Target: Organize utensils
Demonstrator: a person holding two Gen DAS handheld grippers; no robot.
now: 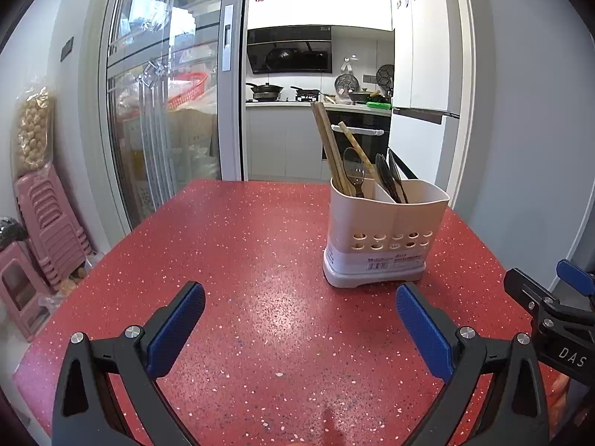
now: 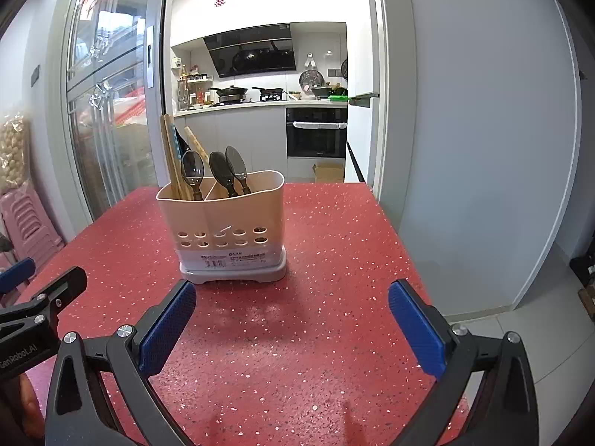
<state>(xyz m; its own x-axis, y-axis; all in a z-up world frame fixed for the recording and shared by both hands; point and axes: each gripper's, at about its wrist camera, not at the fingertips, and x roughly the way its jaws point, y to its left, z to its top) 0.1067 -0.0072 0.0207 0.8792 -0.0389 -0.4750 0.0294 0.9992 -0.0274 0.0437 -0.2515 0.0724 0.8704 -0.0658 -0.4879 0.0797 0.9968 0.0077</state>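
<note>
Red table [image 2: 334, 245], spice shelf [image 2: 193, 91] only in right view.

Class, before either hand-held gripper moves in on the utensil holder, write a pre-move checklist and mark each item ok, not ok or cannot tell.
1. Left hand-held gripper open, holding nothing: ok.
2. Right hand-held gripper open, holding nothing: ok.
3. Utensil holder upright on the red table: ok.
4. Utensils sorted by type: not ok; one spoon shares the chopsticks compartment, two spoons sit in the other.
5. Path from each gripper to holder unobstructed: ok.
6. Holder's weight against tipping: cannot tell.
</note>
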